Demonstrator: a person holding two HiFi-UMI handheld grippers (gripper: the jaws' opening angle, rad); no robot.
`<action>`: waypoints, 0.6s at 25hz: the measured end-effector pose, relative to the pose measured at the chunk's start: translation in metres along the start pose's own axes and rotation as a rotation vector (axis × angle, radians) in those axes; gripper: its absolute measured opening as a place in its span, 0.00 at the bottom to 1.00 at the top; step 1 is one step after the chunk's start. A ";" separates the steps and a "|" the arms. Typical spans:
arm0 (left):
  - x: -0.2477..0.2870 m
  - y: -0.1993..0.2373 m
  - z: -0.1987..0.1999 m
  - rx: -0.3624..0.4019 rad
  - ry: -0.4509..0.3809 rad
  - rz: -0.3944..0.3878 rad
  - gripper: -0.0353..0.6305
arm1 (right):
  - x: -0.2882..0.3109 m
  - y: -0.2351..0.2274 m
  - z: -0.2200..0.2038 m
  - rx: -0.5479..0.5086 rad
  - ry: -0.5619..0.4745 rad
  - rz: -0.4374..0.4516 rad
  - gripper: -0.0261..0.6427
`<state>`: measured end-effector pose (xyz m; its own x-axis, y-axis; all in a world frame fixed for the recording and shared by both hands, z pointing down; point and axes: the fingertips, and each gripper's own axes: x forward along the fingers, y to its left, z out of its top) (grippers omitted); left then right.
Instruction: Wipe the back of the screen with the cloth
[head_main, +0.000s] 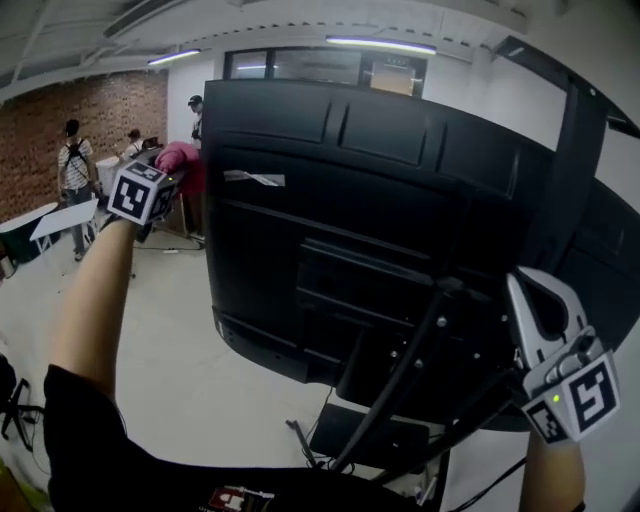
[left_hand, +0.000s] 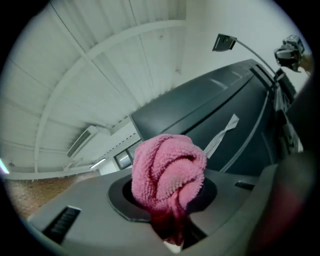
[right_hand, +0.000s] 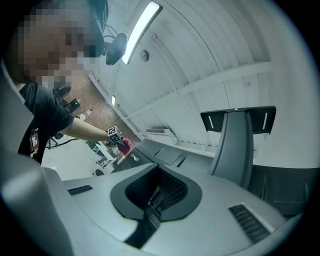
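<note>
Left gripper (head_main: 163, 186): raised high at the upper left, pressed together on a bunched wad of cloth, with the tuft standing out past the tips.
Cloth (left_hand: 168, 171): pink, fluffy, balled up; just beside the upper left corner of the screen in the head view; contact with the panel not clear in either view.
Screen (head_main: 370, 220): large and black, back side toward the camera, long axis running left to right, carried on a dark stand (head_main: 400, 380) low at centre.
Tape strip (head_main: 253, 178): pale, stuck on the back panel just right of the cloth.
Right gripper (head_main: 532, 300): low by the panel's right edge, pressed together on nothing, with bare ridged pads meeting in its own view.
Key relation: panel spread out to the right of and below the cloth; left gripper by far the nearer to it.
Step in hand: judged early, with the wad at a corner and the whole panel ahead.
Next move: probably a press flat against the panel, then a sweep rightward along the long axis.
Risk: a snag on the tape strip or the panel's ribs.
</note>
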<state>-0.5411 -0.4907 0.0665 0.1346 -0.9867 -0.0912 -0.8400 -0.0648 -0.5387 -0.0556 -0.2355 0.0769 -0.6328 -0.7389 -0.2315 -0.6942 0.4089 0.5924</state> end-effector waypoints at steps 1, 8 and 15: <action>0.012 0.001 -0.019 -0.014 0.051 0.010 0.24 | 0.001 0.000 0.000 -0.004 0.006 -0.004 0.04; 0.029 -0.044 0.002 0.094 0.118 0.001 0.23 | -0.011 -0.006 -0.002 0.008 0.001 -0.018 0.04; 0.018 -0.188 0.113 0.254 0.009 -0.198 0.23 | -0.030 -0.016 -0.007 0.032 -0.032 0.005 0.04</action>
<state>-0.3214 -0.4796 0.0715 0.2772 -0.9598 0.0432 -0.6395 -0.2179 -0.7373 -0.0234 -0.2237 0.0799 -0.6467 -0.7193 -0.2537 -0.7014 0.4301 0.5684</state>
